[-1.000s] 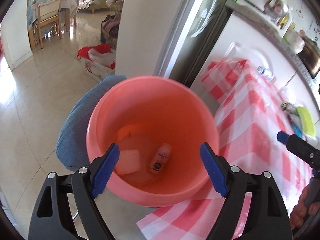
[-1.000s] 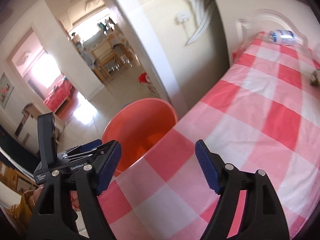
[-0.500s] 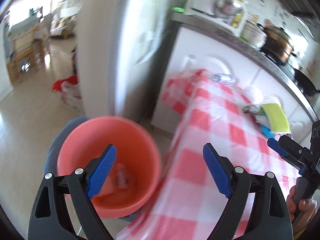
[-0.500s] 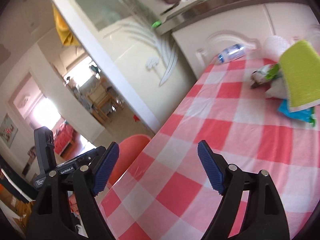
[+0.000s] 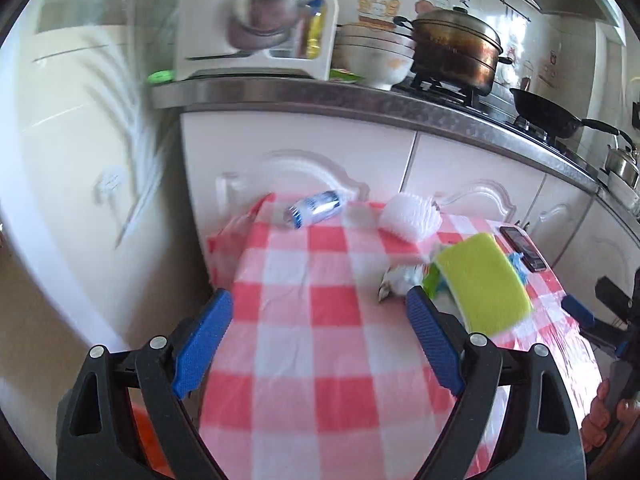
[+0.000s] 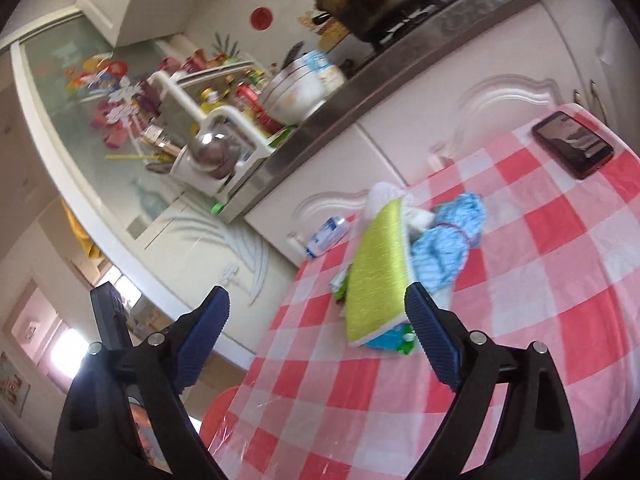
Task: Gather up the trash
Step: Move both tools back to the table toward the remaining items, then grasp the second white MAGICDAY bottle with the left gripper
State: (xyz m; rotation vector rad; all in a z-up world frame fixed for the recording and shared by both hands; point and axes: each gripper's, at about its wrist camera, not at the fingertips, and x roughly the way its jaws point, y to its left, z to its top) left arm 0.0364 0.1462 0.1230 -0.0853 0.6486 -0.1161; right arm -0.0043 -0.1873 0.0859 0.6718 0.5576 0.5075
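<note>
1. The checked surface [image 5: 320,312] is seen spread below both tongs.
2. A green sponge [image 6: 376,272] is seen lying just ahead of the right tongs [image 6: 316,334], whose jaws are opening, nothing between them.
3. A plastic bottle [image 5: 316,208] lies well beyond the left tongs [image 5: 316,344], which are released and empty.

Ahead of our left tongs [image 5: 316,340] we see a crushed plastic bottle [image 5: 316,209] lying on its side at the desk's far edge, a white foam net [image 5: 410,218] beside it, and a crumpled wrapper [image 5: 398,282] just past the right pad, tucked under a yellow-green sponge [image 5: 482,282] lying tilted on blue scraps [image 6: 444,248].
</note>
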